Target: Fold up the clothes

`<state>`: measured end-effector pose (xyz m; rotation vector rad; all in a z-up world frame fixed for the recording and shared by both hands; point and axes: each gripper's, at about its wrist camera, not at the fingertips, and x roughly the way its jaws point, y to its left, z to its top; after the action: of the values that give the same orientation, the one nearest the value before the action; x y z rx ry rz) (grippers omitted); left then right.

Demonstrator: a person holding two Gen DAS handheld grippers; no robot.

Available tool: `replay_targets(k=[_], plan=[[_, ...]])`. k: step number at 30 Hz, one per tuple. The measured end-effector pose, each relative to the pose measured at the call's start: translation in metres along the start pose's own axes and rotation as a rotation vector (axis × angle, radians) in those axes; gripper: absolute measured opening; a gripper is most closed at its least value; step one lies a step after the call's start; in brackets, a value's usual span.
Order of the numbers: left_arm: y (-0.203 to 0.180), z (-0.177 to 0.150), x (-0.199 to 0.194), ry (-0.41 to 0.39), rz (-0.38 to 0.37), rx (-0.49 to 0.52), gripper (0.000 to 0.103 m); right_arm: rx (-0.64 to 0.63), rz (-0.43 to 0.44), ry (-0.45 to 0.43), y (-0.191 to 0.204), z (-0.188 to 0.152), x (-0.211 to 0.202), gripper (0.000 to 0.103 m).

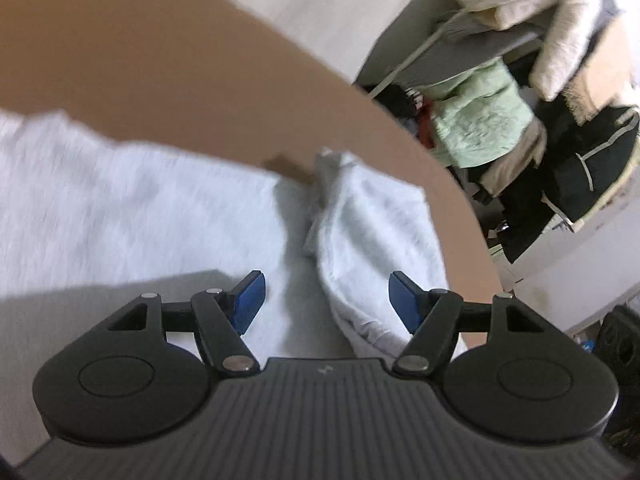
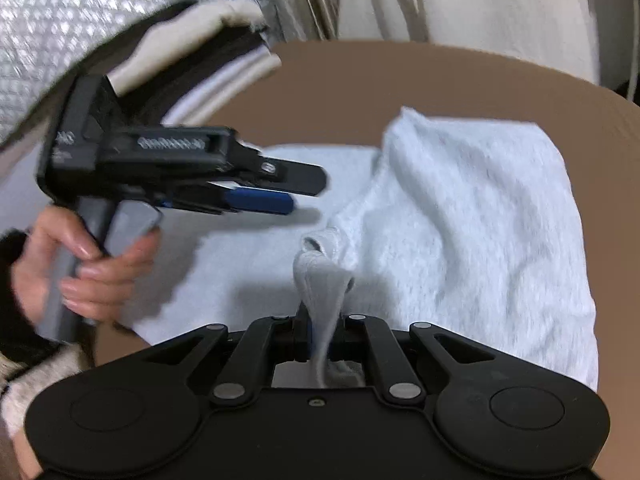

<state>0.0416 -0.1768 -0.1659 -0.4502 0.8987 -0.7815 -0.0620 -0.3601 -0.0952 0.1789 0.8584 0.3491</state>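
A pale grey garment (image 2: 460,216) lies on a brown table (image 2: 400,80), partly folded, with one flap doubled over itself on the right in the right wrist view. The right gripper (image 2: 320,344) is clamped on a narrow bunched edge of the garment, which rises out of the closed jaws as a raised ridge. The left gripper (image 1: 324,300) hangs over the cloth with its blue pads (image 1: 250,300) apart and nothing pinched between them; a rolled fold of the garment lies between them and slightly to the right. In the right wrist view the same tool shows from the side, held by a hand (image 2: 92,264) at the left.

No bin or basket shows clearly. Beyond the table's right edge in the left wrist view sits a pile (image 1: 500,120) of mixed clothes, green, black and cream, whose holder cannot be made out.

The table's curved far edge runs close behind the garment, with bare brown surface left and far of it. On the near right the cloth reaches almost to the rim. A stack of folded textiles (image 2: 192,64) crowds the far-left corner.
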Motion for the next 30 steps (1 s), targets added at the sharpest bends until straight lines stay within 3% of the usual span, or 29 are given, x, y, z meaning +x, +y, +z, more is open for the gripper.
replay_targets(k=[2, 7, 9, 11, 13, 14, 15, 16, 17, 23, 27, 30], plan=[[0.0, 0.002, 0.001, -0.008, -0.003, 0.008, 0.072, 0.025, 0.014, -0.017, -0.001, 0.0, -0.002, 0.009], [0.022, 0.019, 0.031, 0.051, -0.045, -0.106, 0.076, 0.054, 0.028, -0.012, -0.003, -0.004, 0.0, 0.009], [0.022, 0.029, 0.046, 0.031, -0.044, -0.101, 0.076, 0.056, 0.037, -0.022, -0.005, -0.003, -0.002, 0.009], [0.01, 0.035, 0.053, -0.041, 0.005, -0.007, 0.076, 0.081, 0.06, -0.039, -0.009, 0.001, -0.003, 0.009], [-0.013, 0.037, 0.06, -0.071, 0.031, 0.173, 0.076, 0.11, 0.088, -0.056, -0.014, -0.002, -0.005, 0.009], [-0.02, 0.036, 0.066, -0.036, 0.01, 0.227, 0.069, 0.117, 0.096, -0.06, -0.016, -0.002, -0.005, 0.009], [-0.026, 0.035, 0.072, 0.005, -0.01, 0.257, 0.056, 0.124, 0.104, -0.065, -0.018, -0.003, -0.005, 0.009], [-0.031, 0.034, 0.077, 0.04, -0.021, 0.276, 0.016, 0.13, 0.111, -0.069, -0.02, -0.003, -0.005, 0.009], [-0.037, 0.033, 0.078, 0.054, -0.018, 0.302, 0.008, 0.131, 0.11, -0.069, -0.021, -0.003, -0.004, 0.009], [-0.083, 0.04, 0.025, -0.059, 0.025, 0.523, 0.007, 0.119, 0.129, -0.105, -0.012, 0.001, -0.005, 0.008], [-0.079, 0.065, -0.002, -0.001, 0.045, 0.426, 0.007, 0.126, 0.202, -0.139, 0.011, 0.007, -0.007, 0.009], [-0.052, 0.071, -0.006, 0.089, 0.188, 0.37, 0.007, 0.134, 0.222, -0.122, 0.033, 0.008, 0.005, 0.009]])
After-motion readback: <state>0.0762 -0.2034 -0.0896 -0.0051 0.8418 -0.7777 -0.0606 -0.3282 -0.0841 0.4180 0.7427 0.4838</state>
